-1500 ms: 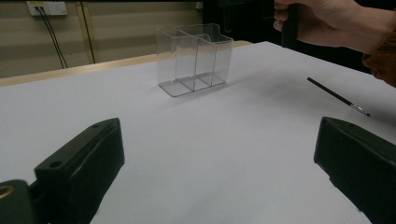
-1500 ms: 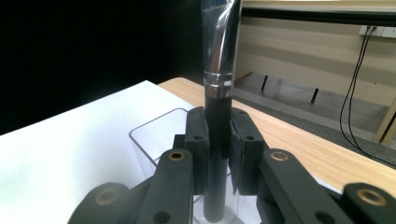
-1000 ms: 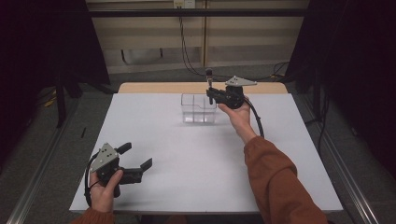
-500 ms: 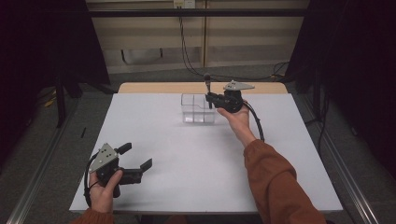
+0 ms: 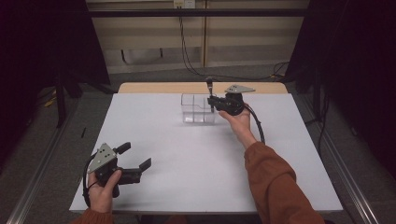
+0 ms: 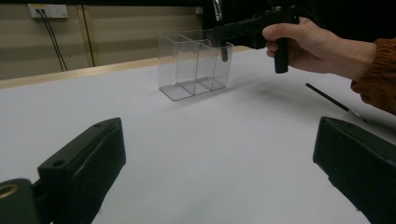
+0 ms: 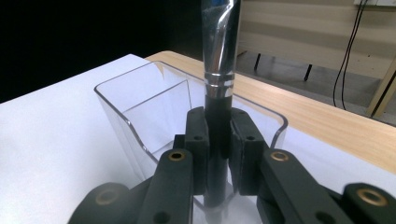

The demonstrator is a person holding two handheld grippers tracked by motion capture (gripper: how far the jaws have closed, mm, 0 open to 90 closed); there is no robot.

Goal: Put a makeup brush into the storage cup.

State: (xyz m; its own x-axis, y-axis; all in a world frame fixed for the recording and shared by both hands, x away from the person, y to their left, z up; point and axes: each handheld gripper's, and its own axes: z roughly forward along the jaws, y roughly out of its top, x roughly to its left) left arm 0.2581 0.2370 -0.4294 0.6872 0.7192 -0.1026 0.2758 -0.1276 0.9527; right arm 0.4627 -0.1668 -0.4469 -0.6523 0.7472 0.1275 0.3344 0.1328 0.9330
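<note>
My right gripper [image 5: 211, 101] is shut on the black handle of a makeup brush [image 5: 209, 86], which stands upright with its silver ferrule [image 7: 219, 46] above the jaws. It hovers at the right end of a clear plastic organizer [image 5: 194, 109] at the far middle of the white table. The handle's lower end [image 6: 224, 52] dips into the organizer's end compartment [image 7: 140, 107]. My left gripper [image 5: 135, 156] is open at the near left of the table, with nothing between its jaws.
A thin dark brush [image 6: 336, 102] lies flat on the white table top [image 5: 196, 158], under the right forearm in its rust-coloured sleeve [image 5: 275, 186]. A wooden strip [image 5: 154, 87] runs along the far edge. Cables hang by the back wall.
The right hand has shifted slightly lower at the organizer, still gripping the brush. The left hand has stayed still.
</note>
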